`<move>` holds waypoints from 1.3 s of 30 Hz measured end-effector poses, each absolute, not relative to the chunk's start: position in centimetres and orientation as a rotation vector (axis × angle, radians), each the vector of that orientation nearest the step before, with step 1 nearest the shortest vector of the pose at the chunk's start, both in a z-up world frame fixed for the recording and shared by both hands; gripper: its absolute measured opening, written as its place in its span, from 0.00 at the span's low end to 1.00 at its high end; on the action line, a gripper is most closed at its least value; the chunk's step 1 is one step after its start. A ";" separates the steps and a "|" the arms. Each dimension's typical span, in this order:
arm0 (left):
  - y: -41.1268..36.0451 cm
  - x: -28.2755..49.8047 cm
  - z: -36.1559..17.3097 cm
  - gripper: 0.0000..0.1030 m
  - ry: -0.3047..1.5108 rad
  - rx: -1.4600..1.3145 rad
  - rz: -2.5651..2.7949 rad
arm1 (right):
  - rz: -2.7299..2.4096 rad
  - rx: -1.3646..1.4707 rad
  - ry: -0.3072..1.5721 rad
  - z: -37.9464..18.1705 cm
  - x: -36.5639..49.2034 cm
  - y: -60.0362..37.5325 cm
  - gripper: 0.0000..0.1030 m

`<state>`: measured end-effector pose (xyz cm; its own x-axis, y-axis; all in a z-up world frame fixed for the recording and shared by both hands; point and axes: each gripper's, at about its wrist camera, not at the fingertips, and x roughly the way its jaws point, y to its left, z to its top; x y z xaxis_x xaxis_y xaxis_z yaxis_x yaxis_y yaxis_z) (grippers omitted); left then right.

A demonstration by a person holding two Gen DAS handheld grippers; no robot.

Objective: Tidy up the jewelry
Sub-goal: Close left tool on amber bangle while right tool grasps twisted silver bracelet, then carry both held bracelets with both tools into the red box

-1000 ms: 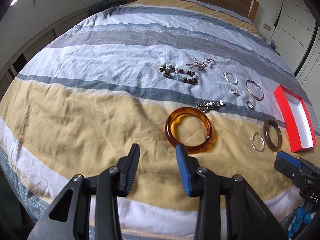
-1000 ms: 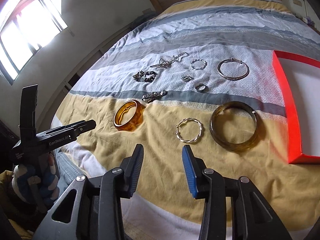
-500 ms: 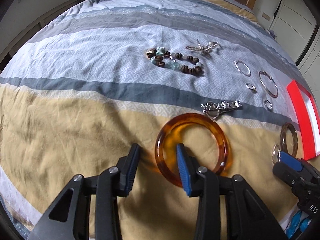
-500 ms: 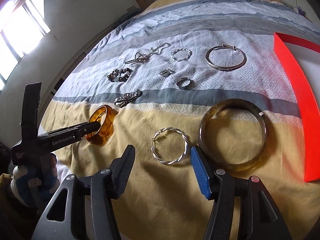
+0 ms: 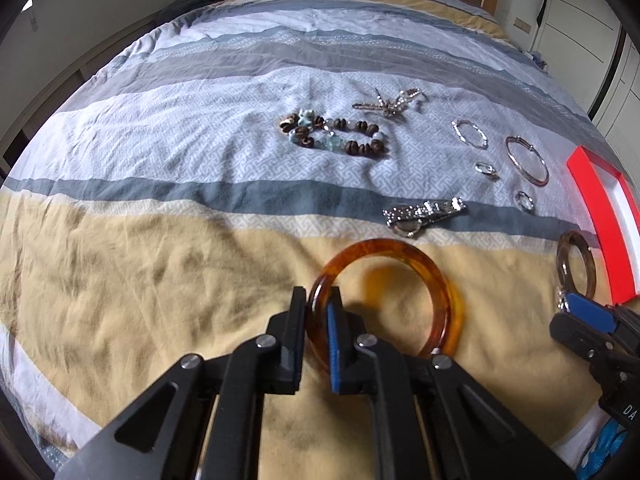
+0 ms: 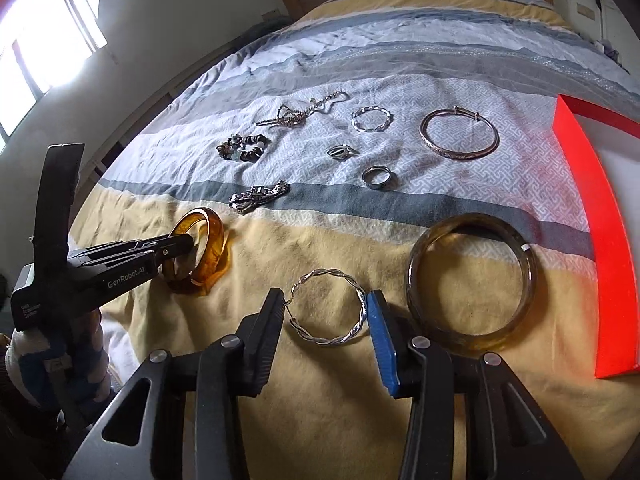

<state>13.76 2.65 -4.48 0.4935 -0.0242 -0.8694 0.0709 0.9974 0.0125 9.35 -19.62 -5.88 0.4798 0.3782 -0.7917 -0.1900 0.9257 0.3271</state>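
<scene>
On a striped bedspread [image 5: 160, 288] strewn with jewelry, the left gripper [image 5: 318, 304] was clamped on the near rim of an amber bangle [image 5: 440, 280], one finger inside the hoop and one outside, the jaws drawn nearly together on the band. The bangle's far side looked tipped slightly off the yellow stripe, though it still lay close to the cloth. A short way to the right, the right gripper [image 6: 326, 314] straddled a twisted silver hoop [image 6: 328, 338], its jaws having just been closing. They stood at a middling width, both pads at the hoop's outer edges; whether they were already pressing on it could not be told, and the hoop lay flat on the cloth. Just beside it lay a dark olive bangle [image 6: 472, 338], and beyond that the red box [image 6: 600, 240], open with a white lining, waited at the bed's right side. Farther up, untouched on the patterned band, sat a beaded bracelet [image 5: 336, 136], a rhinestone watch [image 5: 424, 212], a thin rose-toned bangle [image 6: 460, 136], a small braided bracelet [image 6: 370, 118] and two rings. The sorting appeared barely begun, with the picking-up of the first pieces in hand. The next move would likely call for a firm squeeze on the silver hoop, then lifting both pieces clear and carrying them rightward over the box rim, taking care that the slick amber band did not swivel in its narrow grip.
</scene>
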 end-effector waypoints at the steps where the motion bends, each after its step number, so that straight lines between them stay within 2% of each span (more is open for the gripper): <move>1: 2.7 13.3 -4.0 0.08 1.048 0.050 -0.057 | 0.349 0.206 1.005 -5.4 8.8 -19.8 0.41; 12: -1.6 8.8 1.2 0.08 0.997 0.085 -0.115 | 0.261 0.243 0.894 0.7 3.1 -26.5 0.41; 22: -17.8 12.5 5.1 0.08 0.924 0.172 -0.405 | 0.074 0.221 0.844 2.8 6.7 -40.6 0.41; 31: -31.1 19.8 0.6 0.08 0.974 0.285 -0.488 | 0.060 0.113 0.982 -1.8 16.0 -48.7 0.41; 39: -34.7 22.6 -4.1 0.09 1.002 0.466 -0.486 | 0.192 -0.093 1.074 -5.1 20.0 -49.1 0.41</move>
<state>22.64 -34.69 -4.06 0.4513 -0.1700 -0.8760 0.5829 0.7995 0.1452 20.02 -49.12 -5.10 0.4619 0.1108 -0.8800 -0.2008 0.9795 0.0179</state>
